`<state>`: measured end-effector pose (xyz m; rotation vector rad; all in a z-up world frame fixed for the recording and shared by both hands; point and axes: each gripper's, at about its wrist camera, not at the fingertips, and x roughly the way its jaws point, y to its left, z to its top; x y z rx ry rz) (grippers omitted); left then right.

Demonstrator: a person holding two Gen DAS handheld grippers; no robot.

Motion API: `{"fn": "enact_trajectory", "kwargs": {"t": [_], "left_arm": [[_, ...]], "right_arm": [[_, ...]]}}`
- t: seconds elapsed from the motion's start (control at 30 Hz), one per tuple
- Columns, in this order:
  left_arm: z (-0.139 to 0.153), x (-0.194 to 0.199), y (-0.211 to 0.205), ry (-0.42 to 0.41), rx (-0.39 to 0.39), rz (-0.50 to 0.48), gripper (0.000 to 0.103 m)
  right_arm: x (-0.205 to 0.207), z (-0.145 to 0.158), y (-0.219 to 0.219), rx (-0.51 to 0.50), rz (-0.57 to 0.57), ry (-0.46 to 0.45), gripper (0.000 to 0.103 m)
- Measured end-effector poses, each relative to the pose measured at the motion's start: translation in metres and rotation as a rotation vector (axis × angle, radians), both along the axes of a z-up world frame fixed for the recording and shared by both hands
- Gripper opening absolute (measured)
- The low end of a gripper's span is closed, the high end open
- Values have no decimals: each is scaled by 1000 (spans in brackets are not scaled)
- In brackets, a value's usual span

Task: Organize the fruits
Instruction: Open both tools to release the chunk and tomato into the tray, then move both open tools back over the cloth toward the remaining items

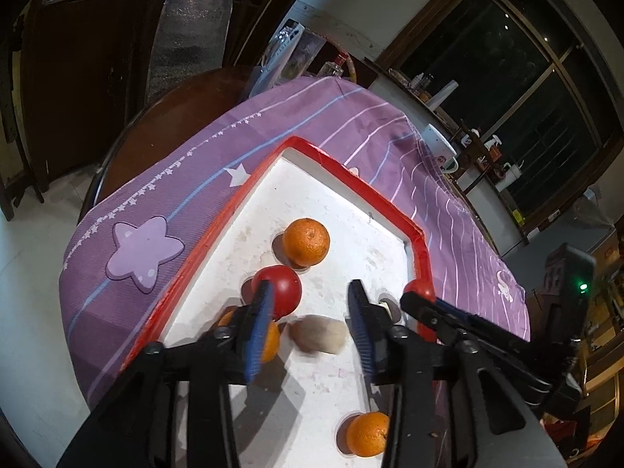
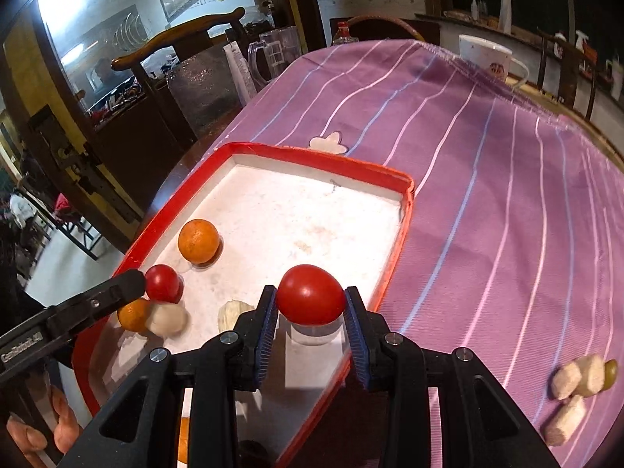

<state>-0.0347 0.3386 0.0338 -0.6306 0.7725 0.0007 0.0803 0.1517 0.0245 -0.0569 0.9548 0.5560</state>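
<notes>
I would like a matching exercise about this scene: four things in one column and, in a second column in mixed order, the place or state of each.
Things:
1. red tomato
2. white mug
3. left gripper
4. pale cut pieces

Places or states:
A. open above the tray
B. on the purple cloth, outside the tray
C. clamped in the right gripper
D. at the table's far edge, beyond the cloth

Pairs: 1-C, 2-D, 3-A, 4-B

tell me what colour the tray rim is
Red, around a white inside; the tray shows best in the right wrist view.
</notes>
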Motion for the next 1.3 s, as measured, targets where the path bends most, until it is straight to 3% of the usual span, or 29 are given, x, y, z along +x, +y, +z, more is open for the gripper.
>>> {"fn": "enact_trajectory", "kwargs": {"t": [0.17,0.37,0.53,0.6,0.7,0.87,1.03,1.3], "left_arm": [[4,-9,6,-13,-35,27,55],[10,-24,10,-26,-34,65,55],[22,-37,-2,-38,68,108,60],[28,-43,-12,-41,155,131,60],[38,-51,-31,-55,281,149,69],[51,-62,-68,-95,416,115,75],[60,-67,-100,-117,493,63,75],[73,-80,-139,-145,539,-2,76]], "right_arm": [[-2,1,1,10,9,-7,40],[-12,13,-10,56,-11,-36,47],[-39,29,-32,128,-46,-60,48],[-51,33,-40,133,-53,-76,49],[-73,37,-54,119,-77,-113,50],[-102,37,-80,97,-122,-155,51],[-119,33,-111,114,-180,-143,52],[-138,37,-157,180,-267,-140,52]]}}
